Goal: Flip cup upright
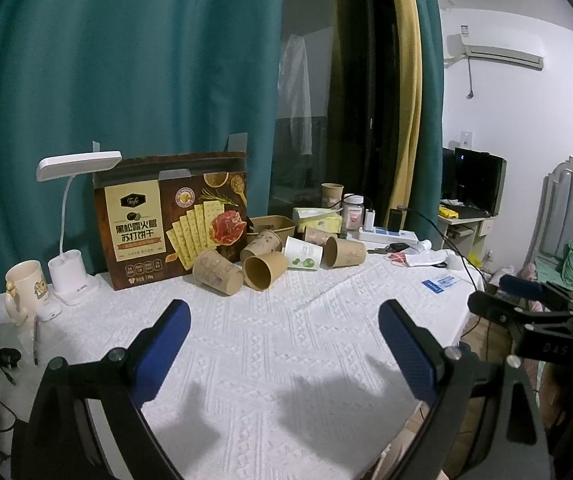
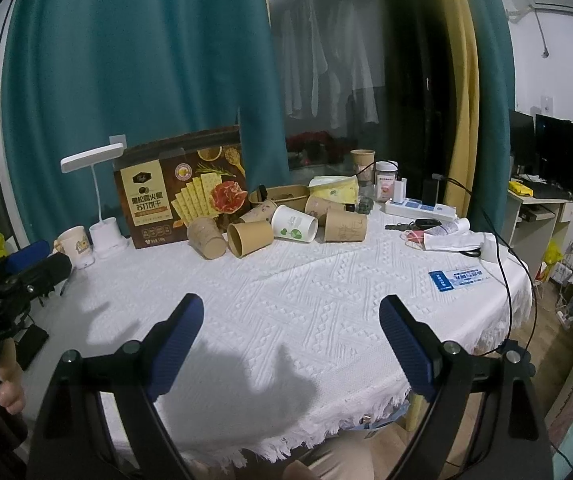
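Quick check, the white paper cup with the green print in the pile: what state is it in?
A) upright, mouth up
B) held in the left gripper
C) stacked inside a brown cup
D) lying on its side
D: the white paper cup lies on its side on the tablecloth among the tipped brown cups, with both grippers open and well short of it.

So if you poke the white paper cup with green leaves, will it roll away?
Probably: the white cup lies on its side, so it could roll, curving since it tapers. It looks like thin paper, so likely light and easy to squash. Brown cups beside it may stop it.
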A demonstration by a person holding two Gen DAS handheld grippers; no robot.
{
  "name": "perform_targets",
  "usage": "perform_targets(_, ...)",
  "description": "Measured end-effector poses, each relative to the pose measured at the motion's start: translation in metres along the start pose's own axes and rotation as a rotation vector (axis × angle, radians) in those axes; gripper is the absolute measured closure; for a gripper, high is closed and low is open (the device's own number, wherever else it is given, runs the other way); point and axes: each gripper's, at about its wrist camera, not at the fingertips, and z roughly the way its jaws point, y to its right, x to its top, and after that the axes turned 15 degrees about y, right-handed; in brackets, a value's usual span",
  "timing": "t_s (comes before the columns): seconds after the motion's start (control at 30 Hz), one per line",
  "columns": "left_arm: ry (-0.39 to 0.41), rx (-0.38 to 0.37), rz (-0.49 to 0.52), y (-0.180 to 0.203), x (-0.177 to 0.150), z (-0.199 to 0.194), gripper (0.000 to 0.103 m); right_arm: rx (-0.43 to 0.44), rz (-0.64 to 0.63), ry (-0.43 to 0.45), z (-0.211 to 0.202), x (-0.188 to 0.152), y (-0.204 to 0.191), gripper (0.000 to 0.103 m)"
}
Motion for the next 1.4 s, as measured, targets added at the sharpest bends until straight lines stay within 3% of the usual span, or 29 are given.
perform_targets(1.4, 0.003, -0.001, 0.003, 0.0010, -0.0038, -0.0017, 0.008, 0.000, 0.007, -0.002, -0.0012, -0.0045, -0.0007, 0.015)
